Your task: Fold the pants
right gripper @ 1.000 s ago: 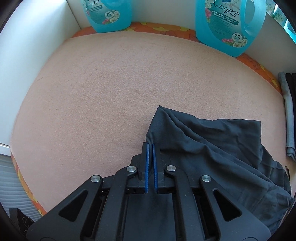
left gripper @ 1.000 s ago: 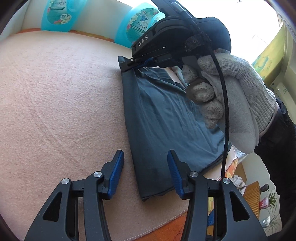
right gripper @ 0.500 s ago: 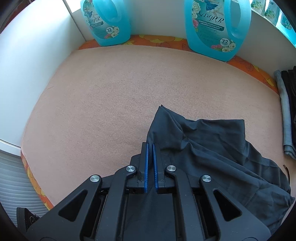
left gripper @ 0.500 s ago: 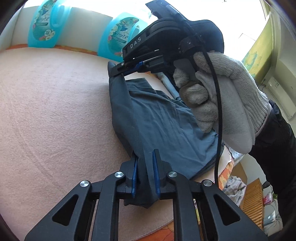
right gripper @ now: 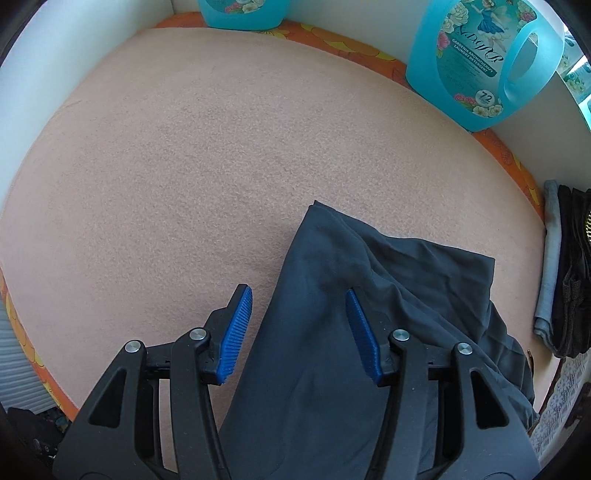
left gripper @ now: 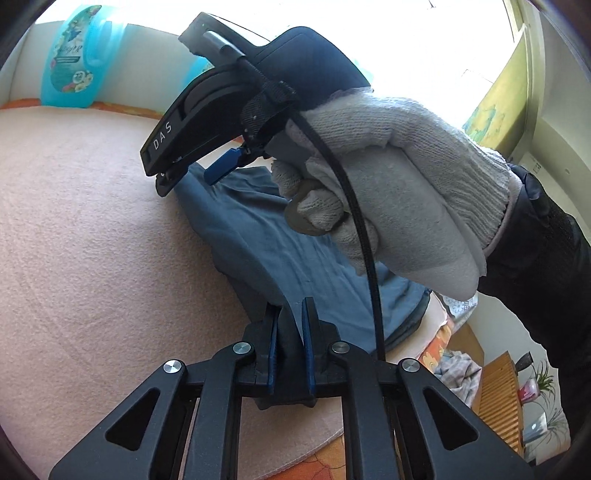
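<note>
Dark blue-grey pants (left gripper: 295, 236) lie folded on the pink blanket (right gripper: 184, 166). In the left wrist view my left gripper (left gripper: 290, 314) is closing, and its blue pads pinch the near corner of the pants. A gloved hand (left gripper: 388, 184) holds my right gripper (left gripper: 192, 177) over the far corner. Seen from the right wrist, the right gripper (right gripper: 299, 295) points steeply down and its jaws are opening. The pants (right gripper: 369, 266) lie loose under and between its pads, and neither pad presses on them.
Two blue detergent bottles (right gripper: 487, 62) (right gripper: 240, 14) stand along the white back wall. Folded grey and black garments (right gripper: 569, 266) are stacked at the blanket's right edge. An orange patterned border (right gripper: 509, 155) rims the blanket.
My left gripper moved onto the near corner of the pants and shut on it. My right gripper let go of the far corner, and its pads now stand apart.
</note>
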Tool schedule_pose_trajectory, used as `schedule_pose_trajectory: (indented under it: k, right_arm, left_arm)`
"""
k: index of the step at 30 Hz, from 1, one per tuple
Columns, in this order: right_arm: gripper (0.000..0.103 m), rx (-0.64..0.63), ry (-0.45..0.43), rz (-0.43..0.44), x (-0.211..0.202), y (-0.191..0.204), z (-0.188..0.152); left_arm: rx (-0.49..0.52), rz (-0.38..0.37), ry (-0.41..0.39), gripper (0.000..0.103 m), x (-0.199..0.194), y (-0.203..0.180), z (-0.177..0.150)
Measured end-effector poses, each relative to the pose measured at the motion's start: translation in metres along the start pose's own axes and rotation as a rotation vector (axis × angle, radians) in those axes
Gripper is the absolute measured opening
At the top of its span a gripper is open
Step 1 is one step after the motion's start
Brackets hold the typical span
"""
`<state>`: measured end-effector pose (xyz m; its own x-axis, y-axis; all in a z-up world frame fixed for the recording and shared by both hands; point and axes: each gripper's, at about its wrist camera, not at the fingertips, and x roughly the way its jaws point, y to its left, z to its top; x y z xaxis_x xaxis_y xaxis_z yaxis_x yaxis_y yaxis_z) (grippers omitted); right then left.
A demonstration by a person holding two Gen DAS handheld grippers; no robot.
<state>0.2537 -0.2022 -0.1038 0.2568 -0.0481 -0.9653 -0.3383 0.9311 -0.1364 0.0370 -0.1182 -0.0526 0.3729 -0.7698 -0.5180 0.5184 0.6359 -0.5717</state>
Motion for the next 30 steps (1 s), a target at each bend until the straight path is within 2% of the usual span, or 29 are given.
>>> schedule_pose_trajectory:
  k: [1,2,4,7,12,17,22,30]
  right_arm:
    - [0.017,0.004,0.006,0.008,0.001,-0.003,0.000]
    - [0.012,0.012,0.006,0.013,0.000,-0.006,-0.001]
    - [0.007,0.004,-0.028,0.006,-0.007,-0.010,-0.003]
    - [0.005,0.032,-0.088,0.030,-0.027,-0.022,-0.008]
    - [0.004,0.101,-0.201,0.063,-0.075,-0.056,-0.022]
    - [0.004,0.149,-0.306,0.060,-0.119,-0.090,-0.042]
    - [0.004,0.214,-0.386,0.033,-0.153,-0.129,-0.077]
    - [0.003,0.374,-0.457,-0.032,-0.183,-0.229,-0.145]
  left_arm:
    - [0.004,-0.003,0.001,0.010,-0.001,0.000,0.000]
    - [0.008,-0.003,0.001,0.010,0.003,-0.004,0.001]
    - [0.010,-0.009,0.006,0.010,0.005,-0.005,0.003]
    - [0.024,-0.023,0.031,0.008,0.000,0.002,0.009]
    - [0.089,-0.053,0.038,0.008,-0.003,-0.023,0.024]
    - [0.163,-0.097,0.034,0.008,0.001,-0.057,0.038]
    - [0.225,-0.163,0.045,0.008,0.016,-0.096,0.051]
    - [0.342,-0.269,0.098,0.008,0.072,-0.168,0.057]
